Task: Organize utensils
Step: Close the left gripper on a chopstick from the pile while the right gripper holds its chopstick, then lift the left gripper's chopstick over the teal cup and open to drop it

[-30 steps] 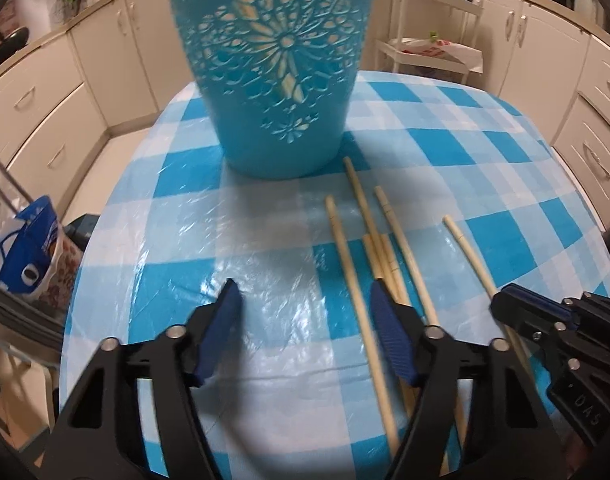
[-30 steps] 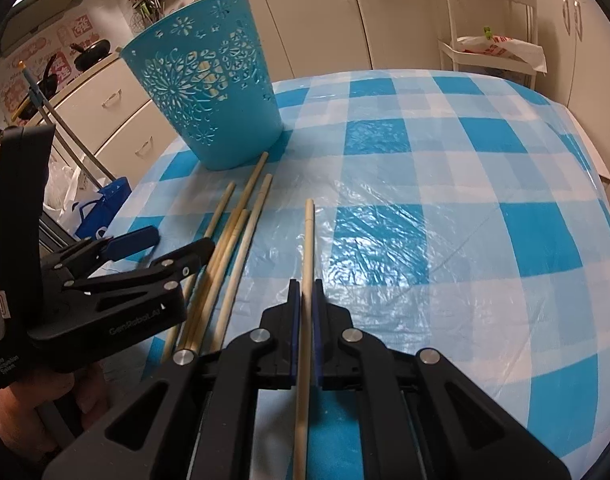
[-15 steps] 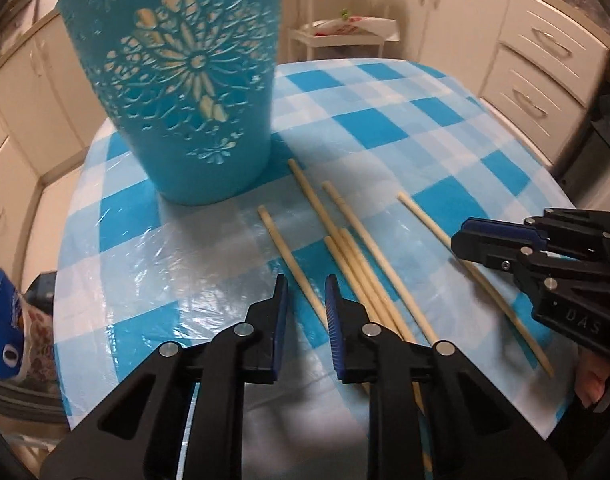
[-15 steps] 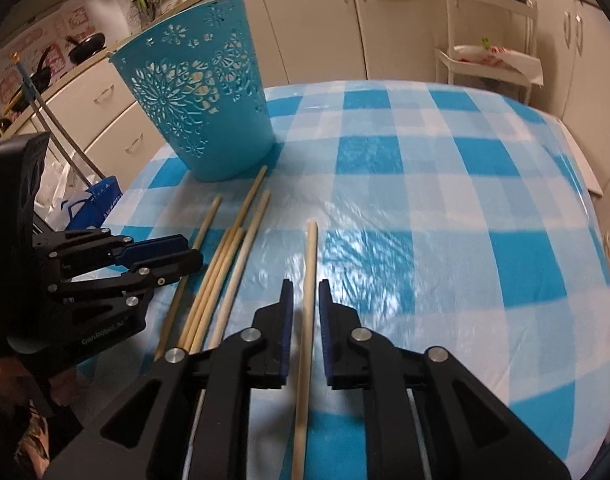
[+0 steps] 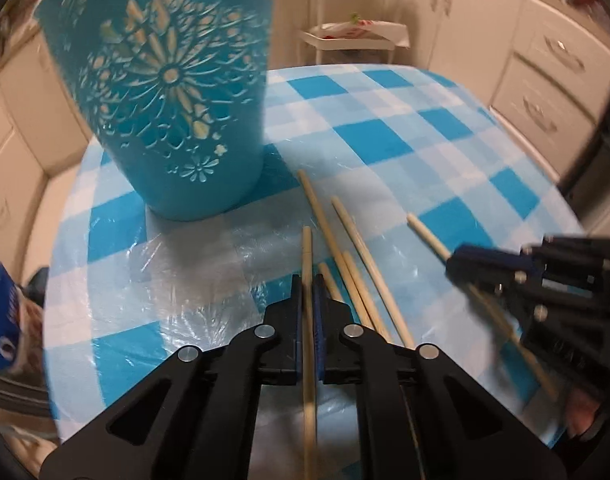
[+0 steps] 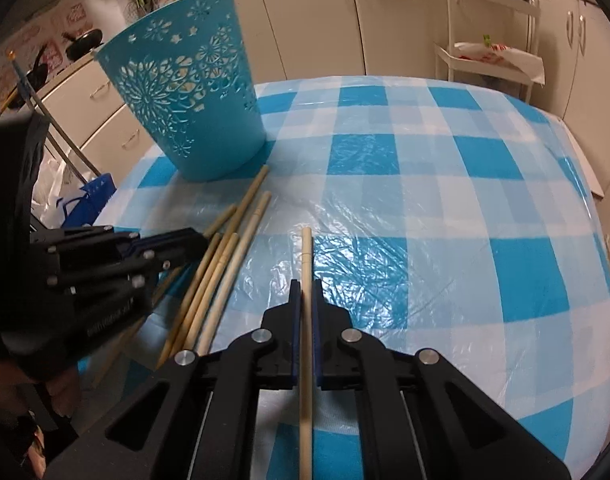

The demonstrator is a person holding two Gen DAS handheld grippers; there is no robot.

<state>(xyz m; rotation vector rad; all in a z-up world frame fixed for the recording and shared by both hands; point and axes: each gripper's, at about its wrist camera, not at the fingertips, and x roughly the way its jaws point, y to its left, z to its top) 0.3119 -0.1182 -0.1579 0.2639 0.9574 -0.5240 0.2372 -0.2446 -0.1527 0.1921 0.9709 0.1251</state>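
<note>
Table (image 6: 445, 184): round, under a blue-and-white check cloth with clear plastic over it; it carries everything I list below.

Bin (image 6: 193, 92): teal, with cut-out flower pattern, upright on the far left part of the table. I use it as my landmark.

Left gripper (image 5: 307, 300): near side of the bin, just in front of its base. I see its blue pads pressed tight on one stick (image 5: 307, 264), which runs straight out between them with its tip pointing toward the bin.

Right gripper (image 6: 306, 300): nearer than the bin and off to its right. Its pads are likewise clamped on a single stick (image 6: 306, 256), tip pointing away from me.

Loose sticks (image 6: 225, 264): four pale wooden ones, lying in a rough bundle on the cloth between my two grippers. Their far ends reach toward the bin; the longest stops just short of its base.
</note>
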